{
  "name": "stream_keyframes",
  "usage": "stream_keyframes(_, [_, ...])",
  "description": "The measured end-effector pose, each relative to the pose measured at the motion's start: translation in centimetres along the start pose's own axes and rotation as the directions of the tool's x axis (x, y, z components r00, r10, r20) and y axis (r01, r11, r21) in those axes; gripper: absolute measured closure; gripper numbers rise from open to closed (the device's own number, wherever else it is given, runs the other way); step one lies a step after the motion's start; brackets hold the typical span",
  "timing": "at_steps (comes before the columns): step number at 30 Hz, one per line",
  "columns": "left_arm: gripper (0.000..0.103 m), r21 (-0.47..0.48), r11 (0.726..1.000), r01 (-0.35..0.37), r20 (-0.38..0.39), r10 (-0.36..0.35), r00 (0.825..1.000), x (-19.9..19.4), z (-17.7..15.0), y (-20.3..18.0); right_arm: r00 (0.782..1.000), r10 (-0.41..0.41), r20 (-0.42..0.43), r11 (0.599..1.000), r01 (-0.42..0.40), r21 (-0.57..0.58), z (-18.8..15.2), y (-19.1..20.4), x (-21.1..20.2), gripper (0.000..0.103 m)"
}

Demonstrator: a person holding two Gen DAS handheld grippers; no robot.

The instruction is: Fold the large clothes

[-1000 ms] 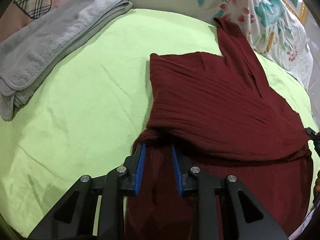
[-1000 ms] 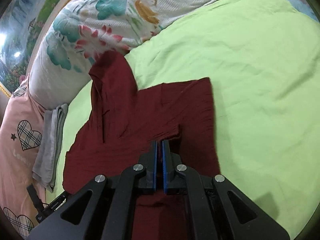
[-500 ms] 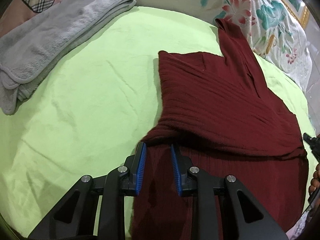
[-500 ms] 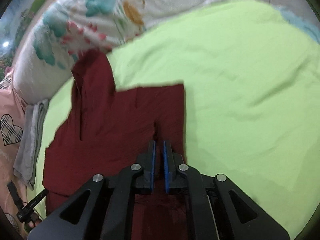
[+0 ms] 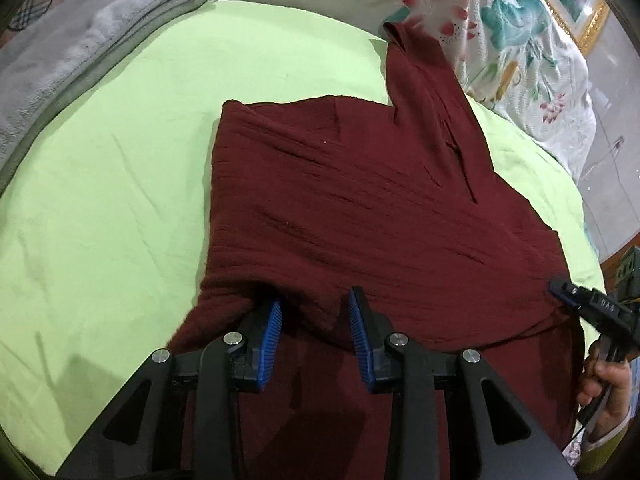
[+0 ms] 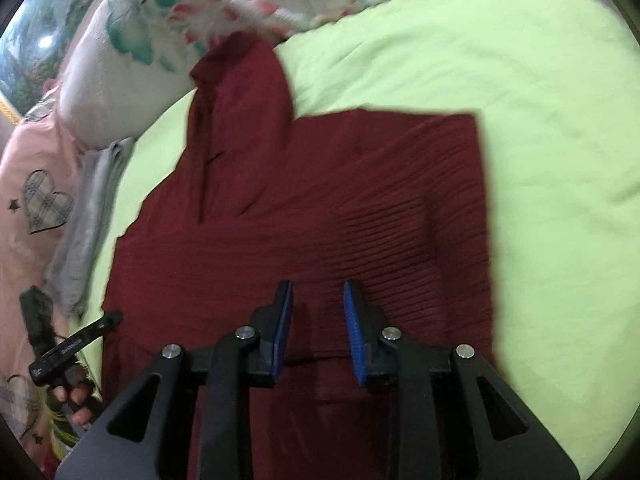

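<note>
A dark red ribbed sweater lies on the lime green bed sheet, its upper half folded down over the lower half, one sleeve reaching toward the pillow. My left gripper is at the left end of the fold. Its jaws are opening, a bulge of the folded edge sits loosely between the blue pads, and the left finger is tucked under the cloth. My right gripper is over the fold's right part. Its jaws are also opening, with flat sweater under them and nothing pinched.
A folded grey blanket lies at the sheet's far left. A floral pillow stands behind the sleeve. Pink bedding with plaid hearts is at the left of the right wrist view. Bare green sheet stretches to the sweater's right.
The right jaws, shut on the sweater's fold a second ago, have parted and let it go. The left jaws have widened a little. The folded half now lies flat.
</note>
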State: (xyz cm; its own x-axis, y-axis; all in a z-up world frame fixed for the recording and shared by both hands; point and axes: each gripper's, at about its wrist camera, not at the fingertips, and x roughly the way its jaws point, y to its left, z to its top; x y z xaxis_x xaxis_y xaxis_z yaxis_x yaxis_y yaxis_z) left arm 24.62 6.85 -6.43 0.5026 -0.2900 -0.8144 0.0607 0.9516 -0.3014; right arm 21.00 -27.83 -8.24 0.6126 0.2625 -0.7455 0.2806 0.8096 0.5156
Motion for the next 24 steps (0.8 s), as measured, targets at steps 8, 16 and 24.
stream_keyframes(8, [0.069,0.024,0.999,0.030,0.016,-0.030,0.999,-0.2,5.2,-1.8,0.992,0.067,0.106,0.993,-0.055,-0.106,6.1,2.9,-0.7,0.072])
stream_keyframes(16, [0.062,0.081,0.990,0.112,-0.131,-0.100,0.986,2.2,9.6,-4.6,0.986,0.124,0.111,0.966,-0.095,-0.240,12.8,8.4,3.5,0.071])
stream_keyframes(24, [0.060,0.065,0.997,0.041,-0.146,-0.031,0.989,-0.7,3.5,0.7,0.987,0.153,0.041,0.965,-0.141,-0.221,11.4,7.0,5.8,0.064])
